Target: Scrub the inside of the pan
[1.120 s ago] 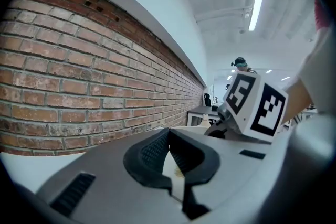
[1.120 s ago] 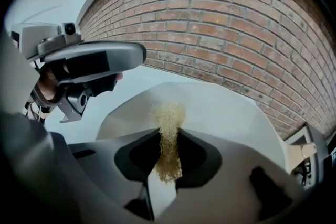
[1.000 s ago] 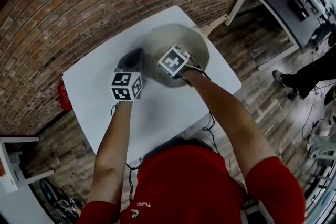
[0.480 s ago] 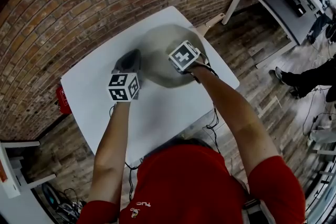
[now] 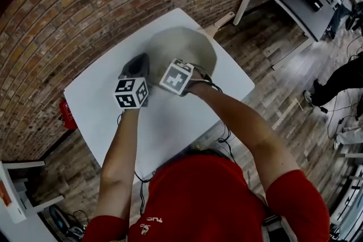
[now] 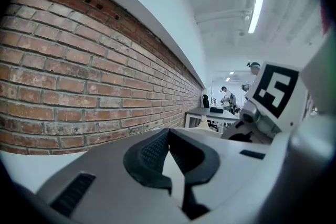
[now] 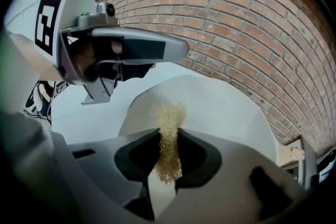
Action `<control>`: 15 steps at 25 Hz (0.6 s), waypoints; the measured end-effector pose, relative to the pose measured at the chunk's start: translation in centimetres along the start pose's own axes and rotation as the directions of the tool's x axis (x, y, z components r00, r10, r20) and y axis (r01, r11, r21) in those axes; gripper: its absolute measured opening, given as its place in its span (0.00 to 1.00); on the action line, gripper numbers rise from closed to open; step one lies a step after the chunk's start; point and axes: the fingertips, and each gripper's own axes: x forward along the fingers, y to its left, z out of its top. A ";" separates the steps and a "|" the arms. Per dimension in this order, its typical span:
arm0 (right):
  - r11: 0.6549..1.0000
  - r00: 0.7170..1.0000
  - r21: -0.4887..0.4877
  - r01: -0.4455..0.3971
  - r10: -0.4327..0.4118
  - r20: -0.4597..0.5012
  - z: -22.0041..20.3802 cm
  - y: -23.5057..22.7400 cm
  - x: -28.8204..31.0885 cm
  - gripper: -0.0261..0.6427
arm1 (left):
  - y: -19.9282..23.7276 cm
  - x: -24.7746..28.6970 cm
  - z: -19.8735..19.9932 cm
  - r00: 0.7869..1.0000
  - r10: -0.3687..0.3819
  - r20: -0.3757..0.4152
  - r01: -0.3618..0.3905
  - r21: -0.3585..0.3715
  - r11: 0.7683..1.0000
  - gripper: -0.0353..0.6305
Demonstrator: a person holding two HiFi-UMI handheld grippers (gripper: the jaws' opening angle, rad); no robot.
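The right gripper has slid left across the pan since half a second ago. Its marker cube is now close to the left gripper, over the near left side of the pan.

The pan is round and wide. Its inside is a pale grey-brown color and looks smooth. It has a light wooden handle. The pan sits on the far part of the white desk, close to the brick wall.

The right gripper's fingers are closed tight on a yellow scrub pad. The top of the pad sticks out past the fingertips, toward the inside of the pan. The left gripper's fingers are closed together, and nothing shows between them. It is just beside the pan's left rim, up off the desk.

The pan's far rim is near the far edge of the desk. The handle pokes out over that edge at the right corner. There is a lot of bare desk between the pan and the person. There is also bare desk to the left of the left gripper. A wood floor lies past the right edge.
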 end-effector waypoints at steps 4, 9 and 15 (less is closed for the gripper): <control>0.999 0.998 0.017 0.034 -0.033 -0.061 -2.3 -1.5 -0.5 0.17 | -0.1 -0.3 0.2 1.000 -0.007 0.004 0.007 0.000 1.000 0.07; 0.993 0.987 0.047 0.107 -0.101 -0.122 -5.7 -4.1 -1.8 0.17 | -0.1 -0.4 0.0 1.000 -0.011 0.001 0.011 0.002 1.000 0.07; 0.985 0.977 0.061 0.164 -0.153 -0.150 -7.3 -6.2 -3.2 0.17 | -0.7 -0.2 0.1 1.000 -0.025 -0.006 0.025 0.009 1.000 0.07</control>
